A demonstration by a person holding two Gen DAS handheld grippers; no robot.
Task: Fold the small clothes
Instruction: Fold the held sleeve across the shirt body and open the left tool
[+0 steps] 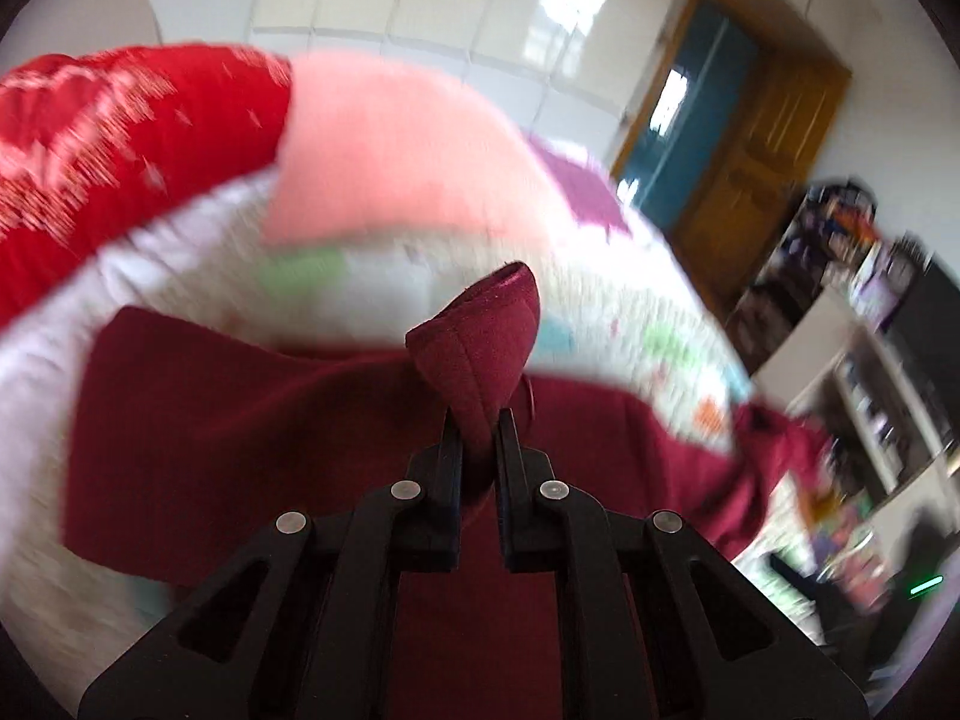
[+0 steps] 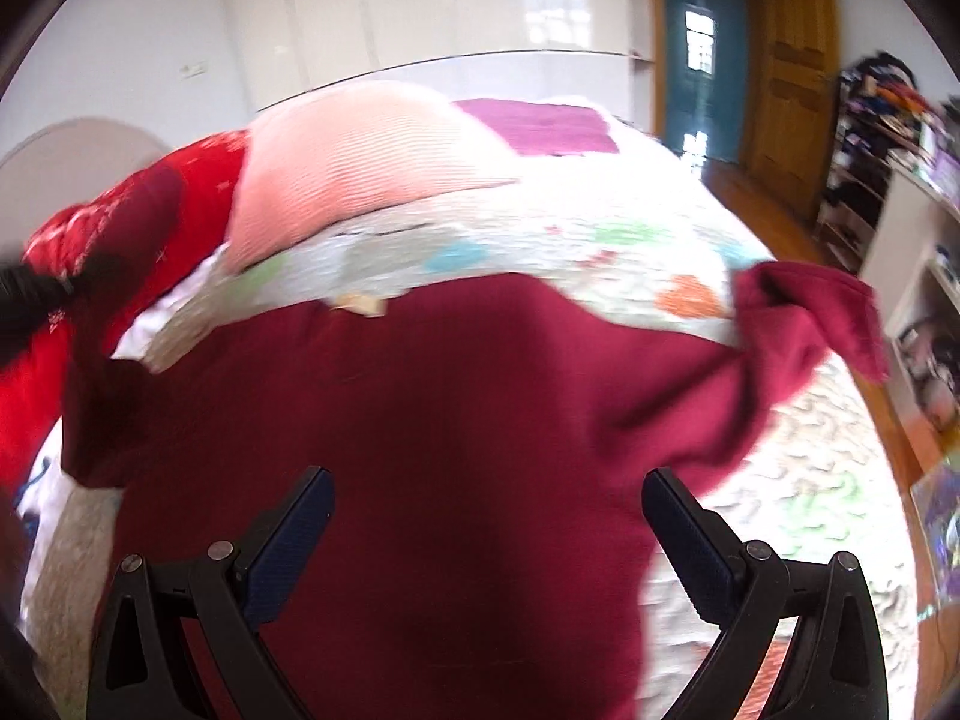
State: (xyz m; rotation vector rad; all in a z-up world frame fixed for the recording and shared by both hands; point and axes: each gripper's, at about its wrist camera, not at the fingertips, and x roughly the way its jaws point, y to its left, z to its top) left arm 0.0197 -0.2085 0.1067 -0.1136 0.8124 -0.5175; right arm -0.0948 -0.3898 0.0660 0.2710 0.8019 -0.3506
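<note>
A maroon garment lies spread on the bed's patterned quilt. It also shows in the left wrist view. My left gripper is shut on a hemmed corner of the maroon garment and holds it lifted, the corner sticking up between the fingers. My right gripper is open and empty, just above the garment's near part. The garment's sleeve is bunched at the right. The left gripper's dark shape shows at the far left of the right wrist view.
A folded peach knit piece, a red patterned cloth and a purple piece lie further back on the bed. Shelves stand at the right beside a wooden door.
</note>
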